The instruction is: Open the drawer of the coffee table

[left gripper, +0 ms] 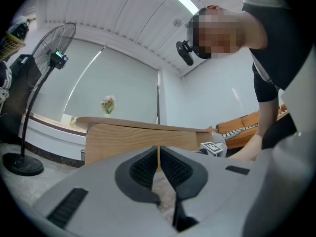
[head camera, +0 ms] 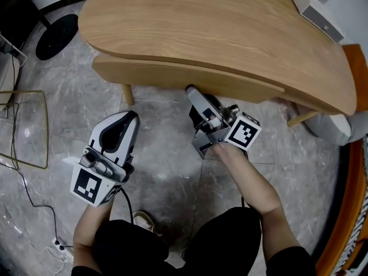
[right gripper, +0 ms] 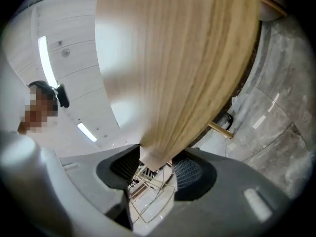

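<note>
Two broad surfaces: grey marble floor (head camera: 161, 154), open on the near side, and an oval light-wood coffee table (head camera: 218, 27). Its long plain wooden drawer (head camera: 172, 73) runs under the table's near edge. The right gripper (head camera: 190, 89) has its jaws spread around the drawer's lower edge. The left gripper (head camera: 131, 115), jaws pressed together and empty, hangs over the floor.

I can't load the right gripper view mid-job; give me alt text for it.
The wooden drawer front fills the middle, its edge set between the jaws of the right gripper, which stand apart on either side. Grey marble floor and a table leg show at right, a white ceiling with strip lights at left.
</note>
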### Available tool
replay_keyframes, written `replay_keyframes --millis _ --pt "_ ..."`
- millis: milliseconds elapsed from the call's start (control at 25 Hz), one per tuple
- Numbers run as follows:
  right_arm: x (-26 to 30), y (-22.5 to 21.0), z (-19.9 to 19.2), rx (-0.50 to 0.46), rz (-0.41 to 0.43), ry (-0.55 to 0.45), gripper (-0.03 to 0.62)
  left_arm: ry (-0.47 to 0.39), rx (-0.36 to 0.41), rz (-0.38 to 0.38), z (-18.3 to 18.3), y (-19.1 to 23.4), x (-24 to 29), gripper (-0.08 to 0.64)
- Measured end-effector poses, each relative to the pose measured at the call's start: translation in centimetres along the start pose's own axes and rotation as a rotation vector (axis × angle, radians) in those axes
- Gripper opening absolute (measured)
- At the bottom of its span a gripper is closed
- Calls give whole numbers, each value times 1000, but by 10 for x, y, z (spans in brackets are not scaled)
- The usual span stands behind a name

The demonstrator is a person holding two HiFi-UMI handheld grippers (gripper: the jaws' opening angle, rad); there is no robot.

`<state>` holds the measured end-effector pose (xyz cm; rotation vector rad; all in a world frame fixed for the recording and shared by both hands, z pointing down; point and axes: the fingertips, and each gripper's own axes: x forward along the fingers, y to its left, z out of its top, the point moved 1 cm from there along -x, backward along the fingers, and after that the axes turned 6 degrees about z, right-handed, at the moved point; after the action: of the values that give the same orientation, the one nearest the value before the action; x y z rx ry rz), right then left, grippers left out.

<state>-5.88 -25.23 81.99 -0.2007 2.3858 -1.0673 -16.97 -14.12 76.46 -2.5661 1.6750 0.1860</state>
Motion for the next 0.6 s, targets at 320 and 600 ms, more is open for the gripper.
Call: replay_keyframes --millis 320,600 --pt "-17 25 -21 -39 39 52 196 -2 36 44 13 6 -13 18" --pt "-20 27 -22 -37 32 38 196 4 53 47 20 2 -24 18"
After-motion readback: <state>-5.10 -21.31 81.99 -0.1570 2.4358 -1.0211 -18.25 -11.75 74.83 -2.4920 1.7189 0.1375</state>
